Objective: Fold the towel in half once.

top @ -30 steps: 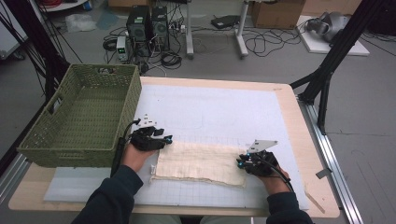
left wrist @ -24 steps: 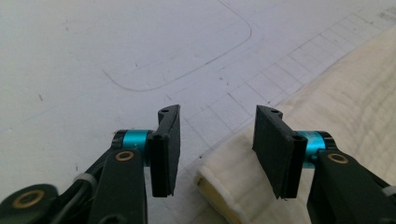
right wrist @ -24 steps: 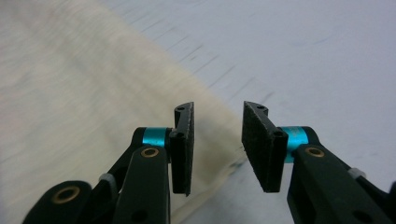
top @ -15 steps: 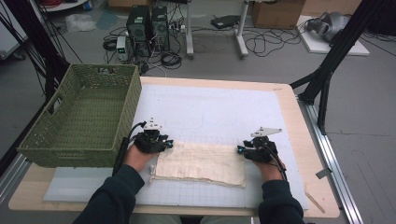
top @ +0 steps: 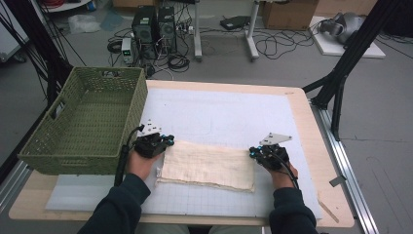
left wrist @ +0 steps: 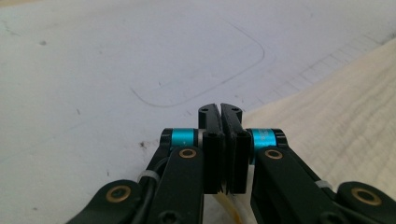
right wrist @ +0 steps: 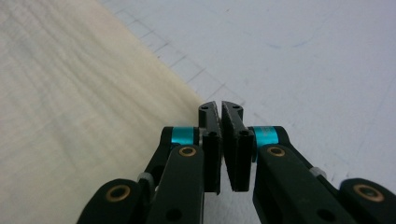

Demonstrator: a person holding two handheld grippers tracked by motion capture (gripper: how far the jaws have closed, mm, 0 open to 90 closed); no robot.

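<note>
Cloth (top: 207, 165), cream, crinkly weave, rectangular, flat on gridded white mat (top: 234, 117) mid-bench. Left tongs (top: 168, 142) pinching its left edge, right tongs (top: 253, 152) its right edge. Woven green basket (top: 73, 146) crowding far left.

In the high view the left gripper (top: 155, 144) and right gripper (top: 269, 152) are too small to show how their jaws stand. In the left gripper view the closed jaws hide the corner of the cream cloth (left wrist: 336, 116) beneath them, so whether fabric is pinched cannot be told. The bench's (top: 311, 126) near edge is partly covered by the person's dark sleeves (top: 117, 209). The cloth runs off the right gripper view's left edge.
</note>
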